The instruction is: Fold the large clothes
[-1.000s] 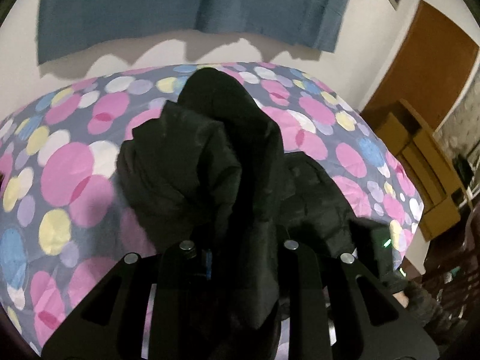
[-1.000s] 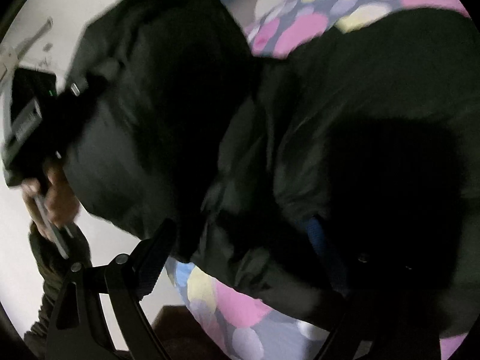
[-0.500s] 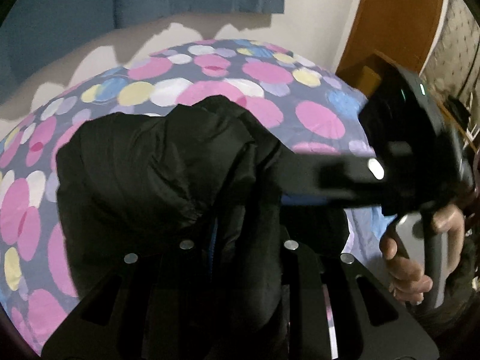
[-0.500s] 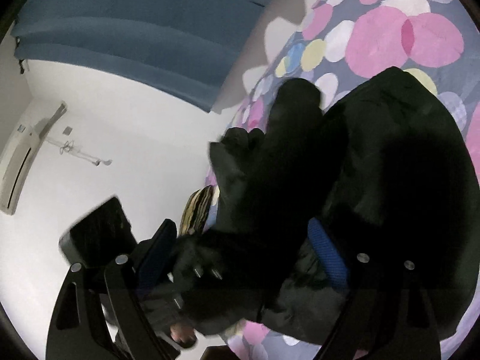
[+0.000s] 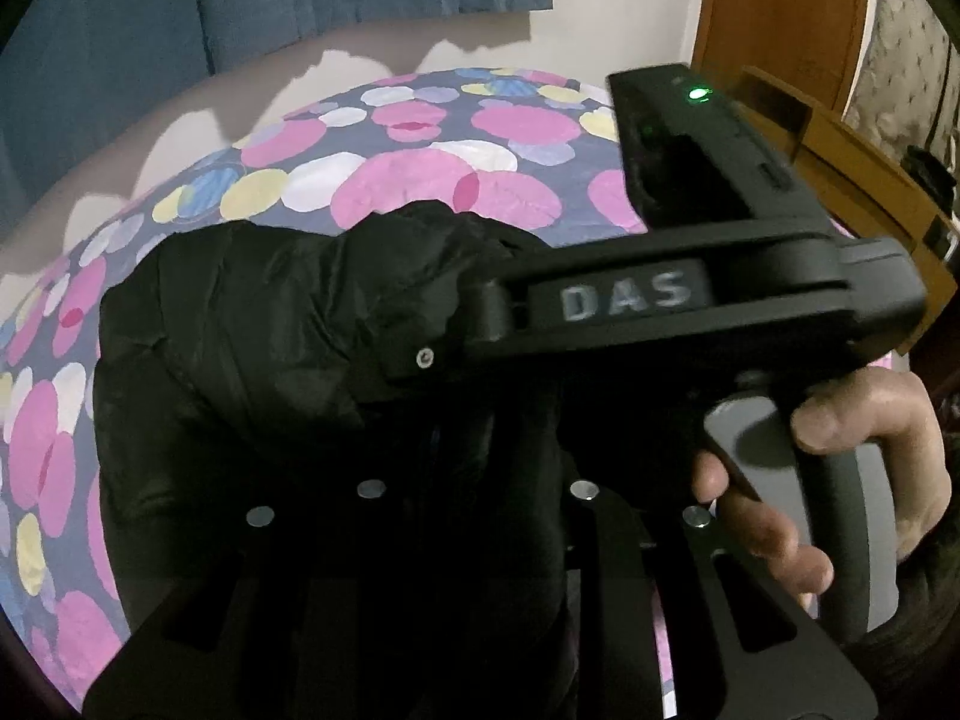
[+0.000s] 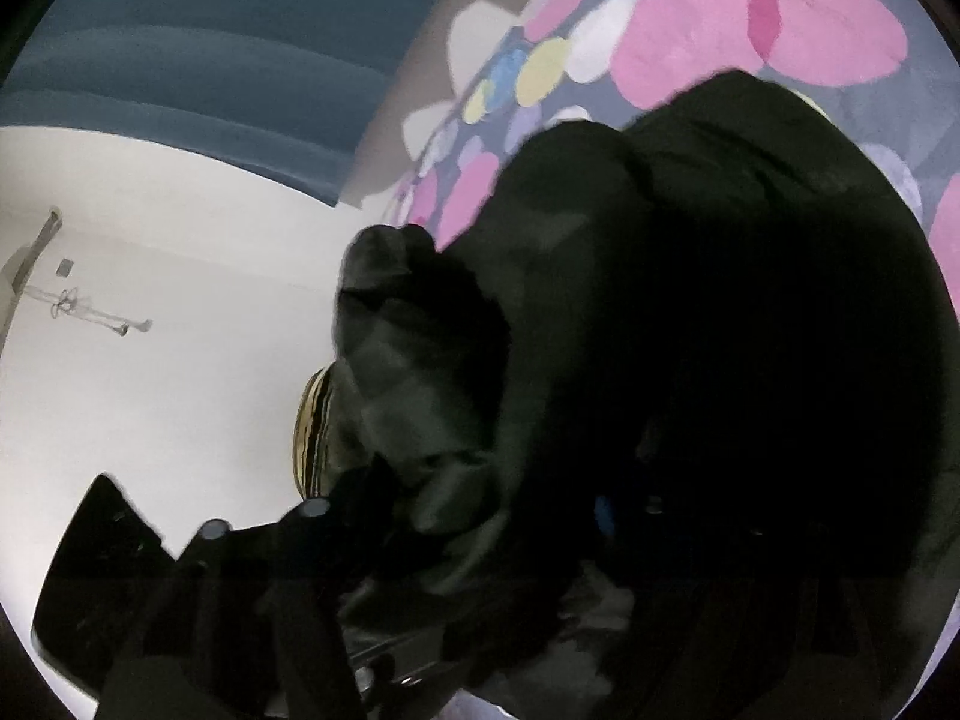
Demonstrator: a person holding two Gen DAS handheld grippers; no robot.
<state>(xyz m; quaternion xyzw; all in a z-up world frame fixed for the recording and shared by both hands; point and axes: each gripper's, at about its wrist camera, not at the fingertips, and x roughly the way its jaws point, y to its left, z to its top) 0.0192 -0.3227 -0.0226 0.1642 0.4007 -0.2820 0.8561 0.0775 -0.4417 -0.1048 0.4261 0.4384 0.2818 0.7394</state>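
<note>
A black puffer jacket (image 5: 270,348) lies bunched on a bed with a pink, yellow and white dotted cover (image 5: 420,180). My left gripper (image 5: 474,480) is shut on a fold of the jacket, which fills the space between its fingers. The right gripper's body (image 5: 690,300), marked DAS, crosses the left wrist view with a hand on its handle; its fingers reach into the jacket. In the right wrist view the jacket (image 6: 690,330) covers my right gripper (image 6: 606,516), shut on the cloth, with a blue pad just showing. The left gripper's body (image 6: 150,600) shows at lower left.
A blue curtain (image 5: 300,12) hangs behind the bed on a white wall. A brown door (image 5: 780,18) and wooden furniture (image 5: 858,162) stand to the right of the bed. A striped object (image 6: 312,426) lies at the bed's edge.
Both grippers have come together with the jacket. The right gripper has moved closer across the left view. The raised black fold has come down and the jacket bunches more compactly.
</note>
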